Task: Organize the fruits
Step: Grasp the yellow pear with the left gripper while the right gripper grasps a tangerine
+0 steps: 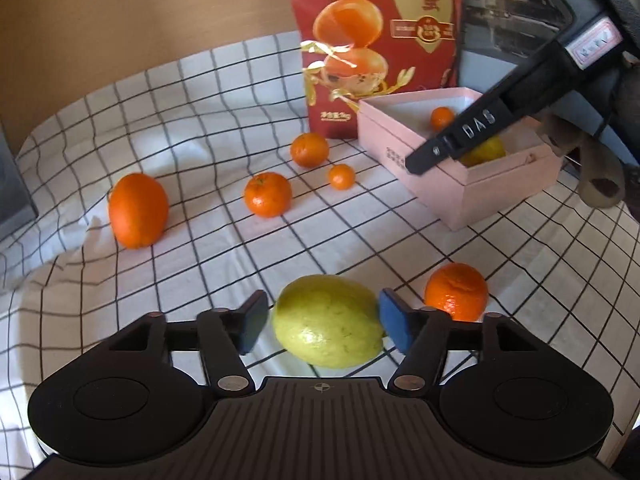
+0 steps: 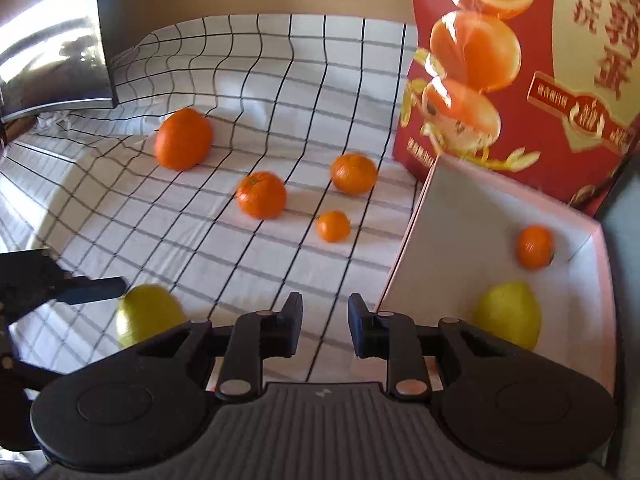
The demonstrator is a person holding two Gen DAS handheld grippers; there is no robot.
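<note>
A yellow lemon (image 1: pixel 328 320) lies on the checked cloth between the blue pads (image 1: pixel 394 324) of my left gripper (image 1: pixel 324 322), which is open around it with small gaps. A mandarin (image 1: pixel 456 291) sits just right of it. My right gripper (image 2: pixel 325 328) is shut with nothing in it, hovering at the near left edge of the pink box (image 2: pixel 424 240). The box holds a second lemon (image 2: pixel 508 314) and a small mandarin (image 2: pixel 534 247). A large orange (image 1: pixel 138 210) and three mandarins (image 1: pixel 267 194) lie further back on the cloth.
A tall red bag (image 1: pixel 376 40) printed with oranges stands behind the pink box (image 1: pixel 420 168). A dark shiny object (image 2: pixel 52 52) stands at the cloth's far left. The cloth (image 1: pixel 200 264) is rumpled on the left. A hand (image 1: pixel 600 176) shows at the right edge.
</note>
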